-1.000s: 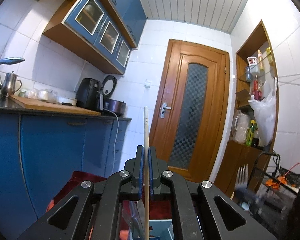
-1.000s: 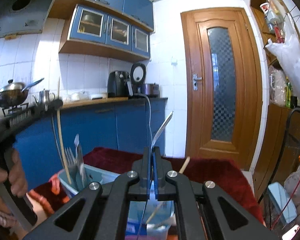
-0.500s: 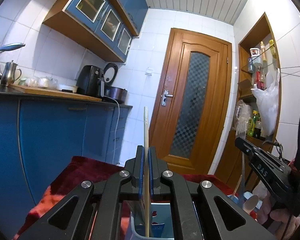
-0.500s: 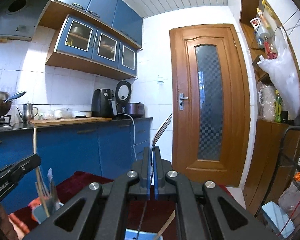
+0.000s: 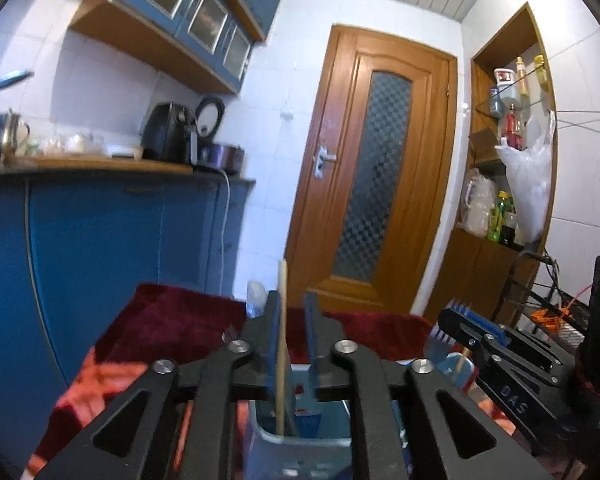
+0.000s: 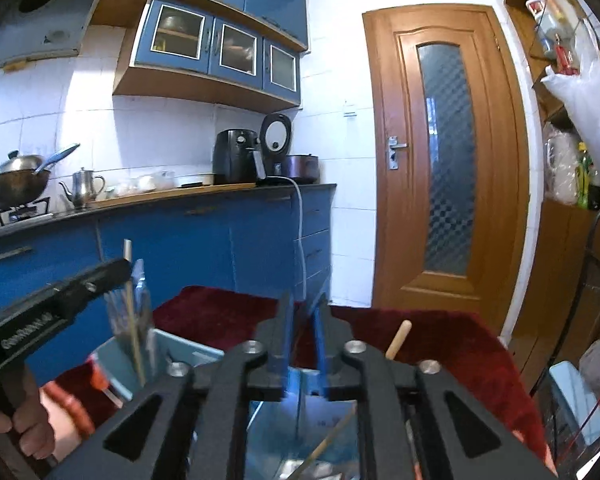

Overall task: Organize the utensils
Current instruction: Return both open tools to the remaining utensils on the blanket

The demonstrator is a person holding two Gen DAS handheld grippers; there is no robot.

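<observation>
Fingers: both pairs are opening. Left gripper (image 5: 293, 312) has a chopstick (image 5: 282, 344) standing in the gap against the left pad, the right pad clear of it. Right gripper (image 6: 303, 320) has a thin metal handle (image 6: 300, 376), barely visible, hanging between its pads; whether they touch it I cannot tell.

Table: red cloth (image 5: 172, 320) covers it; both bins stand on it, side by side.

Left bin (image 5: 300, 440): chopstick's lower end is already inside, below the left gripper. In the right wrist view the same bin (image 6: 116, 364) also holds blurred forks or knives.

Right bin (image 6: 272, 432): below the right gripper; a wooden stick (image 6: 332, 436) leans across it, and a second wooden end (image 6: 398, 334) pokes up behind the right finger.

Biggest risk: the bins are light-looking, and a finger catching a rim on the way out could tip one and spill everything sorted so far.

Next risk: the chopstick leans on the left pad, so a sideways pull may drag it over the rim instead of letting it settle.

Lesser risk: the metal piece could land across the slanting stick, stay propped high and topple out.

Smallest risk: the two grippers are near each other, so withdrawing together could knock them.
</observation>
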